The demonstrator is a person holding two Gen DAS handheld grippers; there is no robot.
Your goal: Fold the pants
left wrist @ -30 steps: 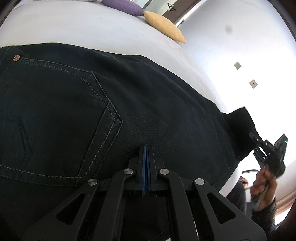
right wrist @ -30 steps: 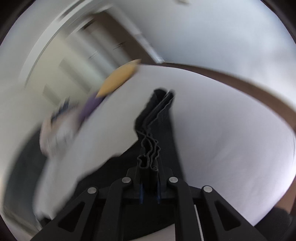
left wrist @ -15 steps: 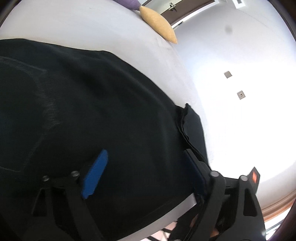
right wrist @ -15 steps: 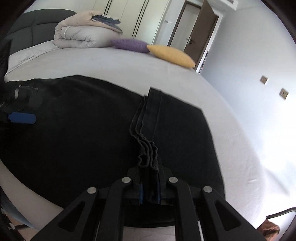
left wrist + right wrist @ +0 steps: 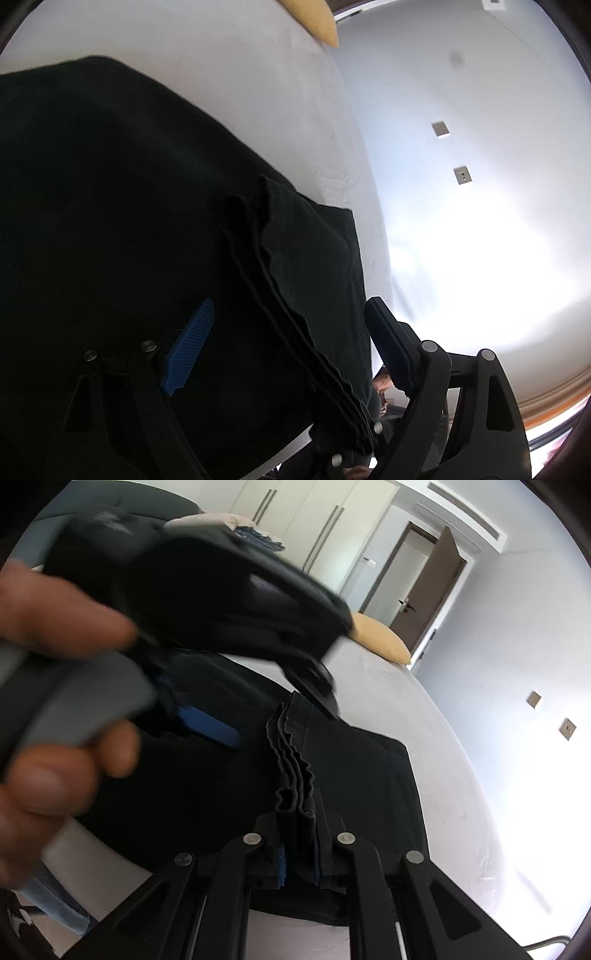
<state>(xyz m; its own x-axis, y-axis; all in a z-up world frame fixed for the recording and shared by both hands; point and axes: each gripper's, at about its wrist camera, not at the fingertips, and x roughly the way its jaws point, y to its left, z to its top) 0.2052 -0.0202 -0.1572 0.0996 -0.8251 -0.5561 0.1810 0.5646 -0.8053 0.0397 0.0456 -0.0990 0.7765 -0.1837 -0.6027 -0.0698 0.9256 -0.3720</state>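
Dark pants point(image 5: 110, 221) lie across a white bed point(image 5: 240, 74). Their leg ends point(image 5: 295, 317) are folded back over the body as a bunched stack of hems. My left gripper point(image 5: 288, 332) is open, its blue-padded fingers point(image 5: 190, 347) spread either side of that hem stack, just above the cloth. My right gripper point(image 5: 298, 845) is shut on the hem stack point(image 5: 291, 775) at the bed's near edge. The left gripper and the hand holding it point(image 5: 110, 646) fill the left of the right wrist view, blurred.
A yellow pillow point(image 5: 380, 642) lies at the far end of the bed point(image 5: 424, 738). Folded bedding point(image 5: 221, 520) sits at the head. Wardrobes and an open brown door point(image 5: 424, 579) stand behind. A wall with two switch plates point(image 5: 461, 173) runs along the right.
My left gripper let go of the pants, opened, and swung right to straddle the hems. My right gripper carried the leg ends over the pants' body and still grips them.
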